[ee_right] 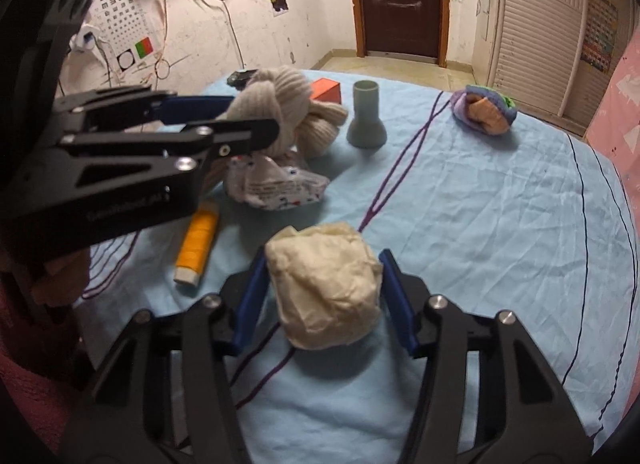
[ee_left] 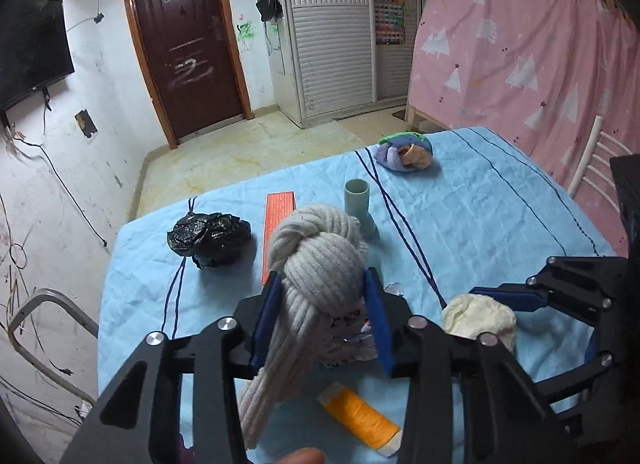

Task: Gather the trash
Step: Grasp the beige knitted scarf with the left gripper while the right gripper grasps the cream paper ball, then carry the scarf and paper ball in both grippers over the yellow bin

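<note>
Trash, a cream paper wad (ee_right: 324, 284), lies on the blue bench (ee_right: 500, 232) gripped between the right tongs' (ee_right: 324, 296) pads, while left tongs (ee_left: 324, 304), beside, clamp a knotted grey sock (ee_left: 316, 264), not trash.

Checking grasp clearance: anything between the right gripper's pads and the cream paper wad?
Nothing visible. The right gripper has the cream wad directly between its blue pads, both seemingly against its sides. The orange spool and printed wrapper lie off to the left, clear of it. No bin in view.
</note>
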The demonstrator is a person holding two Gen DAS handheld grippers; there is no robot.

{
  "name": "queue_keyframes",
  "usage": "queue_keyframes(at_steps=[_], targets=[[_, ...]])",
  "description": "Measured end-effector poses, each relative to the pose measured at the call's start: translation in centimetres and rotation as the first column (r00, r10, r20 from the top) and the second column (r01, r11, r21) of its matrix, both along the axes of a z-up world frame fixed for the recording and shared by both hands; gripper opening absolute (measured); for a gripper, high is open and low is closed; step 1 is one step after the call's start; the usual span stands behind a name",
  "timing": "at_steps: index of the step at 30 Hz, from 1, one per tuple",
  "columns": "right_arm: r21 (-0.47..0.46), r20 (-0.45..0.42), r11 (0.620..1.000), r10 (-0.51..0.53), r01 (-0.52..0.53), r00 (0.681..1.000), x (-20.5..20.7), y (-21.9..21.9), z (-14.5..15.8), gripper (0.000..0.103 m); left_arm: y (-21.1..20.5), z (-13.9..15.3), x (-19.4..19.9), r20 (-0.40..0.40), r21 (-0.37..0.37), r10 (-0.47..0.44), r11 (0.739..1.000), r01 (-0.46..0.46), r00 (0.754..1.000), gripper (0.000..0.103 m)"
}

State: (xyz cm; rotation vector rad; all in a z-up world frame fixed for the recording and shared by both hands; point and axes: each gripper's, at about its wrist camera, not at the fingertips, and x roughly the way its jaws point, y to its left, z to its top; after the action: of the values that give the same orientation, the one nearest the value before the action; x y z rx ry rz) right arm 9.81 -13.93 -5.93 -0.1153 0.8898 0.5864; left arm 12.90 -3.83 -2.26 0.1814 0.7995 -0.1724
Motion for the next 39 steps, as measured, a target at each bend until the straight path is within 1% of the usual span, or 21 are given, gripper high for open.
queue_keyframes(at_steps=[3, 7, 9, 12, 14, 15, 16, 19, 20, 21, 22, 23, 24, 25, 27, 29, 30, 33, 36, 38, 39], targets=[[0.034, 0.002, 0.999, -0.020, 0.020, 1.000, 0.1, -1.1, 0.5, 0.053, -0.2, 0.5, -0.3, 0.014, 0.001, 0.009, 1.000, -0.009, 1.000, 0.028], [0.070, 0.018, 0.997, -0.042, 0.041, 0.999, -0.1, -2.4, 1.3, 0.053, 0.1, 2.4, -1.1, 0.040, -0.035, 0.008, 0.999, -0.006, 0.999, 0.027], [0.088, 0.027, 0.995, -0.057, 0.055, 0.998, 0.0, -3.2, 1.7, 0.053, 0.0, 3.5, -1.5, 0.065, -0.034, 0.009, 0.999, -0.007, 0.998, 0.026], [0.117, 0.040, 0.990, -0.081, 0.076, 0.996, 0.0, -4.7, 2.2, 0.053, -0.5, 5.1, -2.2, 0.100, -0.028, 0.004, 1.000, -0.001, 0.995, 0.020], [0.130, 0.043, 0.988, -0.091, 0.085, 0.995, 0.0, -5.4, 2.3, 0.053, -1.1, 5.9, -2.4, 0.115, -0.026, -0.009, 1.000, 0.012, 0.993, 0.020], [0.137, 0.045, 0.986, -0.099, 0.092, 0.994, 0.0, -5.9, 2.4, 0.053, -1.6, 6.2, -2.5, 0.126, -0.011, -0.017, 1.000, 0.019, 0.992, 0.018], [0.141, 0.045, 0.985, -0.103, 0.096, 0.994, -0.2, -6.2, 2.4, 0.053, -1.9, 6.4, -2.5, 0.129, 0.002, -0.016, 1.000, 0.015, 0.992, 0.015], [0.156, 0.047, 0.982, -0.116, 0.107, 0.992, -0.4, -7.3, 2.3, 0.053, -2.4, 6.3, -2.0, 0.106, 0.023, -0.010, 1.000, 0.008, 0.994, 0.015], [0.160, 0.047, 0.981, -0.119, 0.110, 0.992, -0.4, -7.7, 2.3, 0.053, -2.4, 6.1, -1.7, 0.083, 0.024, -0.013, 1.000, 0.011, 0.996, 0.016], [0.163, 0.047, 0.980, -0.122, 0.112, 0.991, -0.3, -8.0, 2.3, 0.053, -2.4, 5.9, -1.5, 0.068, 0.028, -0.012, 1.000, 0.010, 0.998, 0.020], [0.166, 0.048, 0.979, -0.124, 0.115, 0.991, -0.4, -8.2, 2.3, 0.053, -2.3, 5.6, -1.4, 0.057, 0.045, -0.005, 0.999, 0.002, 0.998, 0.037], [0.169, 0.049, 0.979, -0.127, 0.117, 0.991, -0.3, -8.5, 2.3, 0.053, -2.3, 5.3, -1.3, 0.058, 0.074, 0.012, 0.997, -0.016, 0.998, 0.052], [0.172, 0.050, 0.978, -0.130, 0.119, 0.990, -0.3, -8.8, 2.3, 0.053, -2.1, 5.0, -1.3, 0.061, 0.087, 0.025, 0.996, -0.030, 0.998, 0.077], [0.177, 0.051, 0.976, -0.135, 0.124, 0.990, -0.2, -9.1, 2.3, 0.053, -1.8, 4.7, -1.2, 0.059, 0.097, 0.041, 0.994, -0.047, 0.997, 0.080], [0.182, 0.049, 0.975, -0.140, 0.129, 0.989, 0.0, -9.6, 2.3, 0.053, -0.7, 3.8, -0.4, 0.031, 0.111, 0.098, 0.989, -0.101, 0.995, 0.080], [0.188, 0.047, 0.973, -0.146, 0.135, 0.988, 0.1, -10.0, 2.2, 0.053, 1.0, 3.1, 0.5, -0.007, 0.090, 0.157, 0.984, -0.156, 0.988, 0.079], [0.190, 0.046, 0.972, -0.148, 0.137, 0.988, 0.2, -10.2, 2.1, 0.053, 2.3, 2.6, 1.1, -0.032, 0.074, 0.199, 0.978, -0.197, 0.979, 0.079], [0.192, 0.042, 0.971, -0.152, 0.142, 0.987, 0.3, -10.5, 2.0, 0.053, 4.9, 1.3, 2.0, -0.080, 0.055, 0.278, 0.960, -0.274, 0.957, 0.079], [0.192, 0.039, 0.971, -0.156, 0.146, 0.987, 0.5, -10.7, 1.8, 0.053, 6.1, -0.2, 2.4, -0.140, 0.037, 0.285, 0.958, -0.283, 0.948, 0.079], [0.195, 0.036, 0.969, -0.162, 0.152, 0.986, 0.7, -10.9, 1.8, 0.053, 6.1, -1.5, 2.7, -0.183, 0.036, 0.276, 0.961, -0.274, 0.943, 0.069], [0.197, 0.036, 0.968, -0.164, 0.154, 0.986, 0.7, -11.0, 1.8, 0.053, 5.9, -2.0, 2.8, -0.208, 0.025, 0.267, 0.963, -0.267, 0.941, 0.053]])
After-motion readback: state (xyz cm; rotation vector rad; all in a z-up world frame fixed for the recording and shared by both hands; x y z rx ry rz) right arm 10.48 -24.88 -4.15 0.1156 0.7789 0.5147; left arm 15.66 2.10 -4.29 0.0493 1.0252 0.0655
